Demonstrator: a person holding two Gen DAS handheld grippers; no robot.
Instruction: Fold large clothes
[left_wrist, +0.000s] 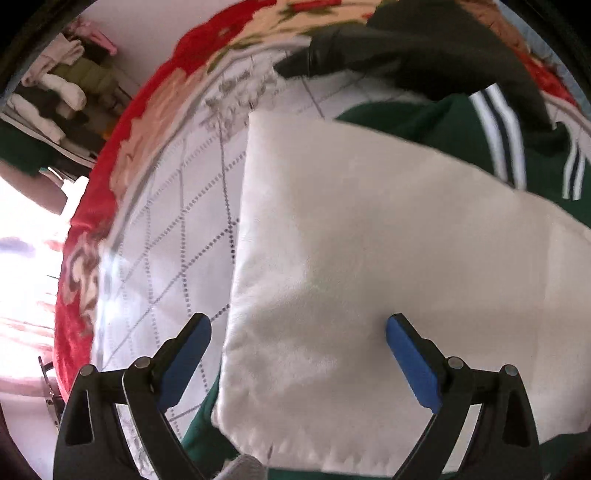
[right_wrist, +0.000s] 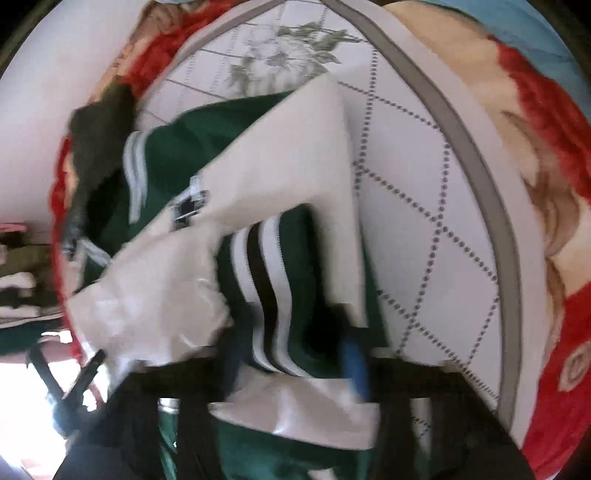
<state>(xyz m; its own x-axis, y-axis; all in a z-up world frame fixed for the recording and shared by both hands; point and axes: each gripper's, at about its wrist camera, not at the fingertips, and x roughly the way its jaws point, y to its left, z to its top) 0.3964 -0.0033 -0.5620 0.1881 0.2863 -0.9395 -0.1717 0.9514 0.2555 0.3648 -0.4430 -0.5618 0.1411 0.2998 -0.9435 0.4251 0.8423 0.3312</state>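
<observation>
A green and white jacket lies on a quilted white mat. In the left wrist view its white panel (left_wrist: 369, 240) fills the middle, with green fabric and black-and-white striped trim (left_wrist: 502, 147) behind. My left gripper (left_wrist: 298, 334) is open just above the white panel's near left edge, holding nothing. In the blurred right wrist view my right gripper (right_wrist: 295, 358) is closed on the jacket's striped green cuff (right_wrist: 269, 295), with white fabric (right_wrist: 280, 173) draped around it.
The quilted white mat (left_wrist: 177, 229) lies on a red floral blanket (left_wrist: 147, 110). A dark sleeved arm (left_wrist: 424, 48) reaches over the far side. Shelves with clothes (left_wrist: 62, 85) stand at the far left. The mat's grey border (right_wrist: 480, 184) runs along the right.
</observation>
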